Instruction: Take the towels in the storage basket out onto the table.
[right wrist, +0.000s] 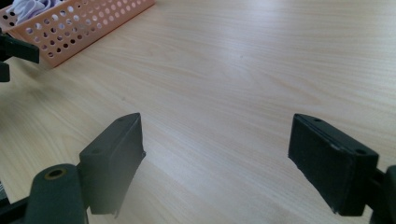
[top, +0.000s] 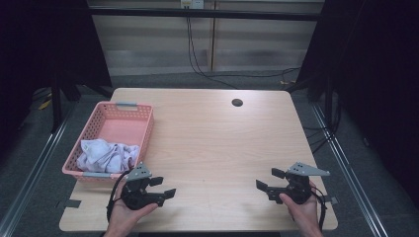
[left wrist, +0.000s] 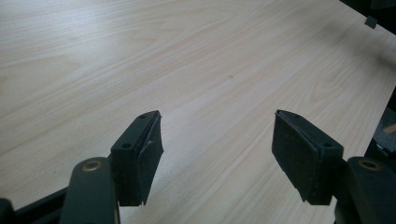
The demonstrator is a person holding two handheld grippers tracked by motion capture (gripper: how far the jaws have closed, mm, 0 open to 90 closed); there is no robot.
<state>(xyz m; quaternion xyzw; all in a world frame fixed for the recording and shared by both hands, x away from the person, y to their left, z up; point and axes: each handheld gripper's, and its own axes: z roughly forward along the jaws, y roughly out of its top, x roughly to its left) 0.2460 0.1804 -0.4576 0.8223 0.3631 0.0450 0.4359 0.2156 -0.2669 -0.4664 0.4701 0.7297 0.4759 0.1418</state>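
A pink perforated basket (top: 143, 129) stands at the table's left edge, with a crumpled pale lilac cloth (top: 106, 155) in its near end. My left gripper (top: 163, 187) rests in a hand near the front edge, just below the basket's near right corner, open and empty. Its jaws (left wrist: 217, 149) stand wide apart over bare wood. My right gripper (top: 269, 179) is held at the front right, open and empty too, pointing left across the table. Between its spread jaws (right wrist: 217, 163) lies bare wood, with the basket (right wrist: 88, 28) and cloth (right wrist: 30, 8) at the far left.
The light wooden table (top: 217, 143) has a round cable hole (top: 237, 102) near its far edge. Dark curtains flank the table, and cables hang down the back wall. A tip of the left gripper (right wrist: 16, 51) pokes into the right gripper view beside the basket.
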